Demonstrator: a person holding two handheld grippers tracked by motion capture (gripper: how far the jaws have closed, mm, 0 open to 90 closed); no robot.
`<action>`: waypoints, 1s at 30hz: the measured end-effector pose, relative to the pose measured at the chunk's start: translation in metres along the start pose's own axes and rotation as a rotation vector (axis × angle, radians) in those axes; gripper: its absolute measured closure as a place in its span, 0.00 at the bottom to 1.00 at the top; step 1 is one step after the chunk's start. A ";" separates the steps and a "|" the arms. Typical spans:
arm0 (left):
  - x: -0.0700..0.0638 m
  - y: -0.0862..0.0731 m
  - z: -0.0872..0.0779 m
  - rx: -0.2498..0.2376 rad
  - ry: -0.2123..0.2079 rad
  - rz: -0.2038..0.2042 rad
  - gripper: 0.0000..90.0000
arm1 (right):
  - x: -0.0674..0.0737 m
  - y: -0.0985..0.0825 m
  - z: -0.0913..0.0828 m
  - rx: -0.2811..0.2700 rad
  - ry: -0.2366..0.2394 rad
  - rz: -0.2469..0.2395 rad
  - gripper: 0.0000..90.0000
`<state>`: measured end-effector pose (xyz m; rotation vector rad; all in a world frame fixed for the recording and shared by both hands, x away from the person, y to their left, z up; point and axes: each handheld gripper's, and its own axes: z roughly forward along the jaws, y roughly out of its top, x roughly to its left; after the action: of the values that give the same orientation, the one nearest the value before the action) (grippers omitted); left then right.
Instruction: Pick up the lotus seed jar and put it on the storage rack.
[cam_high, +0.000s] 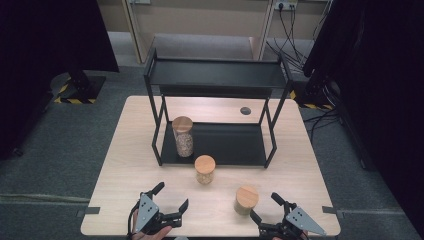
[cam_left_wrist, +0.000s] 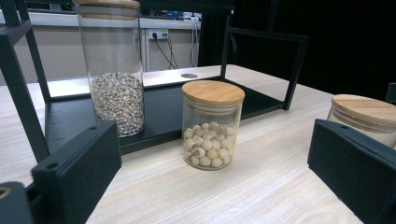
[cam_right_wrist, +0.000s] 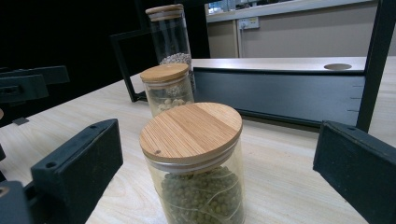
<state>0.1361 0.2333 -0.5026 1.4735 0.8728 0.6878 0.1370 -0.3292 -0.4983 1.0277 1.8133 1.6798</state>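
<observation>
your right gripper (cam_high: 266, 207) has its jaws spread, lined up on the green-bean jar (cam_high: 246, 200) near the table's (cam_high: 125, 165) front edge; your left gripper (cam_high: 171, 196), also spread wide, faces the lotus-seed jar (cam_high: 205, 169) by the rack's (cam_high: 220, 145) front edge.

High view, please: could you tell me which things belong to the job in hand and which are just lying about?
In the job:
- green-bean jar, between the open jaws of the right hand-held gripper
- white-seed jar
- left hand-held gripper, open
- black shelf rack

Just about:
- tall grain jar, on the rack's lower shelf
- floor cables
</observation>
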 end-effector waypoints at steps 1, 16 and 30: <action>0.000 0.000 0.000 0.002 0.000 0.000 0.02 | 0.000 0.000 0.000 0.001 0.000 0.000 0.02; 0.000 -0.001 -0.002 0.000 0.007 0.007 0.02 | 0.009 0.015 0.005 0.010 -0.008 -0.040 0.02; 0.001 -0.002 -0.001 0.001 0.015 0.001 0.02 | 0.021 0.045 0.025 0.005 0.027 -0.055 0.02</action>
<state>0.1356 0.2348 -0.5048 1.4719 0.8841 0.7002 0.1527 -0.2979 -0.4546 0.9534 1.8468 1.6649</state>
